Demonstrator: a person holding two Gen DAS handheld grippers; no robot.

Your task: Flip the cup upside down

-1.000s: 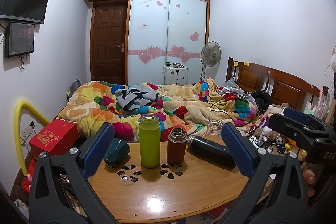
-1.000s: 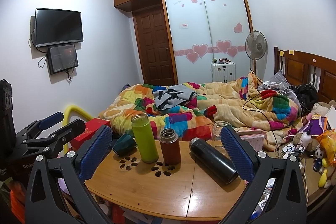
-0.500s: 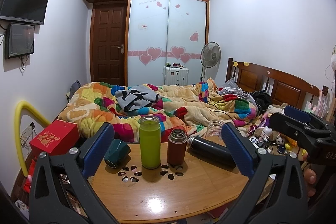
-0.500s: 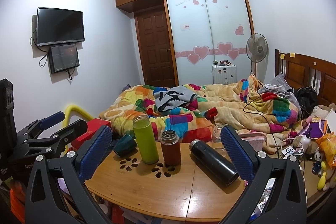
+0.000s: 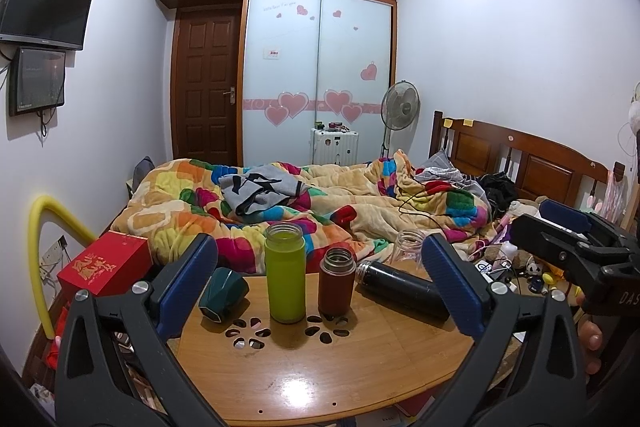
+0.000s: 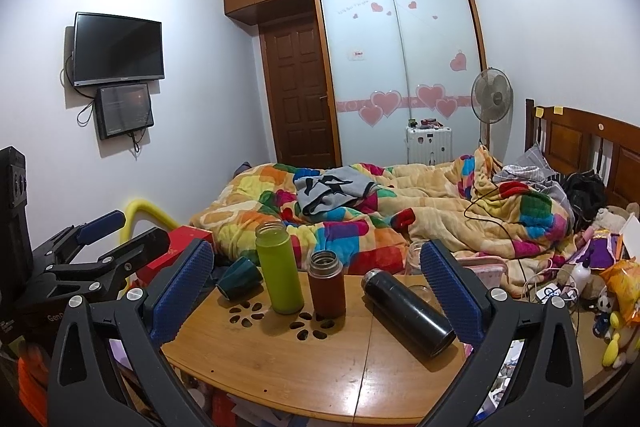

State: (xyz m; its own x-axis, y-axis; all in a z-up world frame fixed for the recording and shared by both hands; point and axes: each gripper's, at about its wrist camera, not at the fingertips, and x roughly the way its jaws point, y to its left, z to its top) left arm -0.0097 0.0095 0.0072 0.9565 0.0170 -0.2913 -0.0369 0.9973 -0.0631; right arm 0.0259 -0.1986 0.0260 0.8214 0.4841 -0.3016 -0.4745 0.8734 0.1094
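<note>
A dark green cup lies on its side at the table's far left; it also shows in the right wrist view. A lime green bottle and a brown bottle stand upright mid-table. A black bottle lies on its side to the right. A clear glass jar stands behind it. My left gripper is open and empty, back from the table's near edge. My right gripper is open and empty too, also held back from the table.
The wooden table has flower-shaped cutouts. A bed with a colourful quilt lies behind it. A red box sits at the left. Toys and clutter crowd the right side.
Both grippers have drifted slightly; the view has barely shifted. Nothing on the table has moved.
</note>
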